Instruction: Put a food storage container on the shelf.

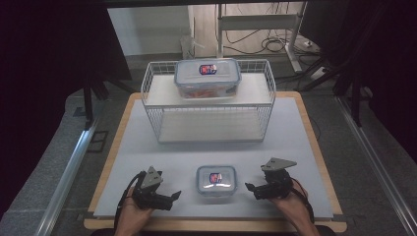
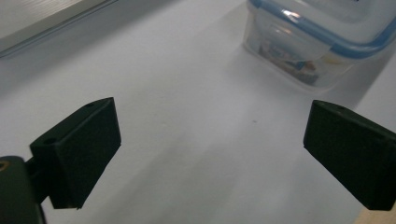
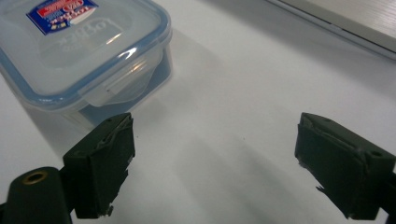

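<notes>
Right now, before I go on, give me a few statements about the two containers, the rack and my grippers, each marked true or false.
1. The small container sits on the white mat between the two grippers. True.
2. The left gripper is shut on the small container. False: its jaws stand open over bare mat, with the container off to one side.
3. The large container rests on the upper shelf of the wire rack. True.
4. The small container's lid is off. False: the blue-rimmed lid is on.
5. The right gripper is open with nothing between its jaws. True.
</notes>
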{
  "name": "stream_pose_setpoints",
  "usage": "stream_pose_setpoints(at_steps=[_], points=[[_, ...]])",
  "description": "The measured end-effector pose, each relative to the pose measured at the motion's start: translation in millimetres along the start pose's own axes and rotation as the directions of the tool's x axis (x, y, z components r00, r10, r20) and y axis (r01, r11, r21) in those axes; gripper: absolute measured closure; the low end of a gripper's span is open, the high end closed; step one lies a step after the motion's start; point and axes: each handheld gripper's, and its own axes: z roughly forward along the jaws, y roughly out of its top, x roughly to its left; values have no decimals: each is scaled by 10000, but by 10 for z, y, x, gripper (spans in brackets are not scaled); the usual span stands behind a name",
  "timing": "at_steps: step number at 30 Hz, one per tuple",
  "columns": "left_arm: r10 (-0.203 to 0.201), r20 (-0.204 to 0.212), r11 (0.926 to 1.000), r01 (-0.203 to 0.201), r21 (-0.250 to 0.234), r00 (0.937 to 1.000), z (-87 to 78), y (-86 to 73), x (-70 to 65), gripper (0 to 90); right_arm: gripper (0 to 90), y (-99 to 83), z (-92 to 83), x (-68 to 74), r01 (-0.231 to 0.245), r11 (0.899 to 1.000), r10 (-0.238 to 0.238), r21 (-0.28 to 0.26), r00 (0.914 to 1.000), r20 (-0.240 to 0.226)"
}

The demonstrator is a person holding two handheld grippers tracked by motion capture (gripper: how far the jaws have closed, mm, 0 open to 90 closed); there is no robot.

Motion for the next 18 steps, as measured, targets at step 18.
stream_pose_setpoints(at_steps=[18], points=[[-439,582,9990,445,-91,9973,22,28,12,20,70,49,-24,-13,-455,9990,455,25,9989,-94]])
